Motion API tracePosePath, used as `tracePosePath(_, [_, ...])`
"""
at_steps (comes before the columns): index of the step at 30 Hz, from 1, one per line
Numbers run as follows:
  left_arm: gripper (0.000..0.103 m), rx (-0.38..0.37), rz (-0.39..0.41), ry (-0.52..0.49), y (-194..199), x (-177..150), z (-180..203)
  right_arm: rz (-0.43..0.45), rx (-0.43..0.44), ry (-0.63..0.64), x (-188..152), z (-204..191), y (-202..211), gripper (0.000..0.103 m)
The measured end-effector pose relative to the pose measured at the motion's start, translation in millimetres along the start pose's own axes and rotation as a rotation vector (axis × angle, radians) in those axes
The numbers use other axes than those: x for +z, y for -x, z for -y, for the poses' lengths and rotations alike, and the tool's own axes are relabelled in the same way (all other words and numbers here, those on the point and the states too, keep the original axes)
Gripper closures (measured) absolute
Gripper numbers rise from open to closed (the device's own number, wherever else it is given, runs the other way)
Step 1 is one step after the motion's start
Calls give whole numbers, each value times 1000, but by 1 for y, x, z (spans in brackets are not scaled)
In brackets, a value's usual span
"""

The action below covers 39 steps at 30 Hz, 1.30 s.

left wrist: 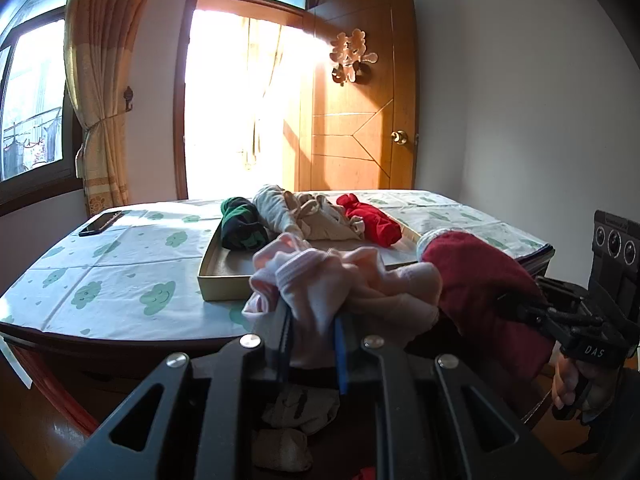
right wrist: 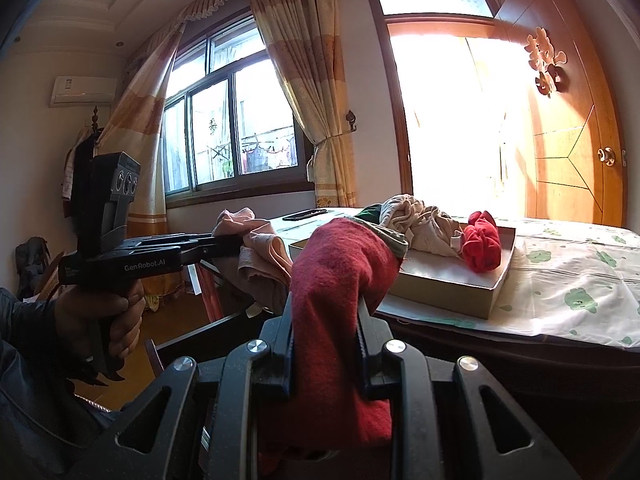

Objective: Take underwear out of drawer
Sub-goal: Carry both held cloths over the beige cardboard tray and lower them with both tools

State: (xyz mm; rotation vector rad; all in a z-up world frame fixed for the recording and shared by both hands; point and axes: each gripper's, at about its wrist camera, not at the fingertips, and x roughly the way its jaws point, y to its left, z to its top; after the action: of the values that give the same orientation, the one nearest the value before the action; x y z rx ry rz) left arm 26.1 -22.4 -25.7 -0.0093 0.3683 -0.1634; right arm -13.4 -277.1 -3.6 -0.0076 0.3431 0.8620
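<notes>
Your left tool [left wrist: 312,332] is clamped on pink underwear [left wrist: 340,280], your right tool [right wrist: 326,320] on a dark red pair [right wrist: 340,264]; beyond them, four rolled pairs lie in the shallow tray [left wrist: 224,284].

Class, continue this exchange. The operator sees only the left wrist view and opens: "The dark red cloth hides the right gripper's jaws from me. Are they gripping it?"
Observer: Yes. The right gripper is shut on the dark red cloth, with a finger pressing each side.
Operator: How does my pink cloth hang?
Observer: Seen from the side, the pink cloth droops well below the left gripper.
Operator: Is there anything on the wall left of the window?
Observer: An air conditioner is mounted high on that wall.
</notes>
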Motion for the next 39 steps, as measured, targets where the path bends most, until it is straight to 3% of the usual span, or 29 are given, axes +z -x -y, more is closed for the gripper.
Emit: tracePosePath(39, [88, 8, 1, -35, -43, 65, -21, -47, -88, 0, 50, 29, -21, 78])
